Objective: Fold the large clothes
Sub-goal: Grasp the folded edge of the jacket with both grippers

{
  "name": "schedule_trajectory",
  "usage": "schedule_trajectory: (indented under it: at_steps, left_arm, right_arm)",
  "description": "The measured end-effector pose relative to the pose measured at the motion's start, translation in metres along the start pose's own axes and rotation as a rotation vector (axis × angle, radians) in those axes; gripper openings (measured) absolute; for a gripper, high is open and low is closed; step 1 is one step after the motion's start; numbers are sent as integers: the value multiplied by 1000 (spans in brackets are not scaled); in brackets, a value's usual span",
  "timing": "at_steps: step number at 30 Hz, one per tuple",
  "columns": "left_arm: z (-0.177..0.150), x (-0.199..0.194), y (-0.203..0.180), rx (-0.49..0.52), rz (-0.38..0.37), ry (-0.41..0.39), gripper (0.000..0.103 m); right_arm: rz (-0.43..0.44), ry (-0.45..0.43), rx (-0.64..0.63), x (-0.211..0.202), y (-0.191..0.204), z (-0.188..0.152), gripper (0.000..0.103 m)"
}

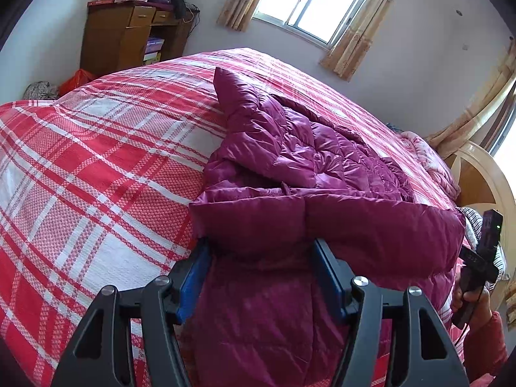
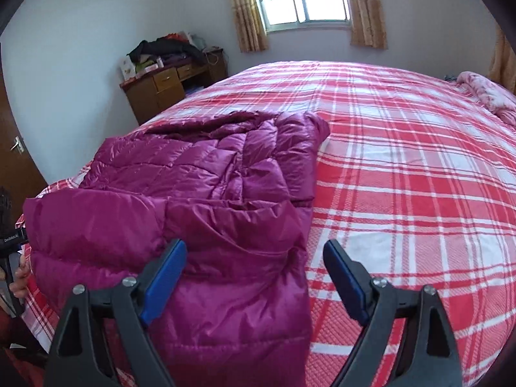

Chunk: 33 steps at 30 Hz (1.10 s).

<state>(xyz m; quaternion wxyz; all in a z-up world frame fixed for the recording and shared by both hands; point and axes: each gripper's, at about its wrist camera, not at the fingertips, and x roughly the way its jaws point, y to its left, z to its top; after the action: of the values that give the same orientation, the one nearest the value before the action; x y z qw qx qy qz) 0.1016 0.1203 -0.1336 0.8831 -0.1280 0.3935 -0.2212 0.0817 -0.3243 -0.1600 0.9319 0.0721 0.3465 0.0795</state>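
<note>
Left wrist view: the purple padded jacket [image 1: 290, 174] lies on the red plaid bedspread [image 1: 96, 161], filling the picture from the centre out toward four o'clock, with one sleeve [image 1: 238, 96] pointing up to twelve o'clock. The left gripper [image 1: 261, 251] sits at six o'clock with its blue pads wide apart. A thick folded edge of the jacket bulges over the tips and hides them, and cloth fills the gap between the pads. Whether the pads press that cloth I cannot tell; they look apart, not clamped. The risk here, as I judge it: the shell is slick and puffy, so a shallow bite could slip off when lifted, and the fold would fall open.

Right wrist view: the jacket [image 2: 193, 193] spreads from nine o'clock to the centre, its near part running down to six o'clock. The right gripper [image 2: 254, 254] is at six o'clock, jaws spread wide and holding nothing. Its left pad [image 2: 164, 283] lies over the jacket's near edge, the right pad [image 2: 345, 283] over bare bedspread [image 2: 403, 177]. Closing from here could pinch the bedspread along with the jacket and drag the cover up. At nine o'clock, the other hand [image 2: 21, 274] shows beside the jacket's corner.
</note>
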Motion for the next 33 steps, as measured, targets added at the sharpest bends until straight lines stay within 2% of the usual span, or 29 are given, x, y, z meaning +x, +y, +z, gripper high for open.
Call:
schedule_trajectory:
  at_steps: [1,2,3,5,6,7,9,12,17,20,24,27,33]
  left_arm:
    - [0,1,1,-3,7,3,64]
    - [0,3,2,-12,15,6,64]
    - [0,4,3,-24,14,5,64]
    - [0,3,5,-38,12,-4,64]
    - [0,2,5,-39,16,-10,63]
    - [-1,1,3,-34,22,-20,57]
    - [-1,-2,-1,-11,18,-26,20]
    - [-1,-5,-5,-6,-27,-45,8]
    - [-3,-18,-18,28,-47,-87,3]
    - [8,-33,-23,19,-44,-134,3]
    - [32,-51,-27,9,-30,-212,3]
    - [53,-54,-33,38,-2,-245,3]
    - [100,-36,-42,64,78,-284,3]
  right_arm:
    - [8,19,-6,7,1,1,78]
    - [17,38,-13,15,2,2,66]
    - [24,50,-20,20,4,3,48]
    - [0,49,-38,24,9,1,22]
    - [-14,37,-41,21,11,0,17]
    - [-23,21,-38,17,13,-2,15]
    - [-37,-3,-25,7,16,-5,12]
    - [-57,-56,12,-13,16,-9,11]
    - [-77,-134,58,-45,18,-7,10]
    - [-95,-173,67,-60,18,0,10]
    - [-96,-228,94,-70,16,21,10]
    - [-114,-266,93,-71,16,39,10]
    - [-141,-297,100,-52,15,80,10]
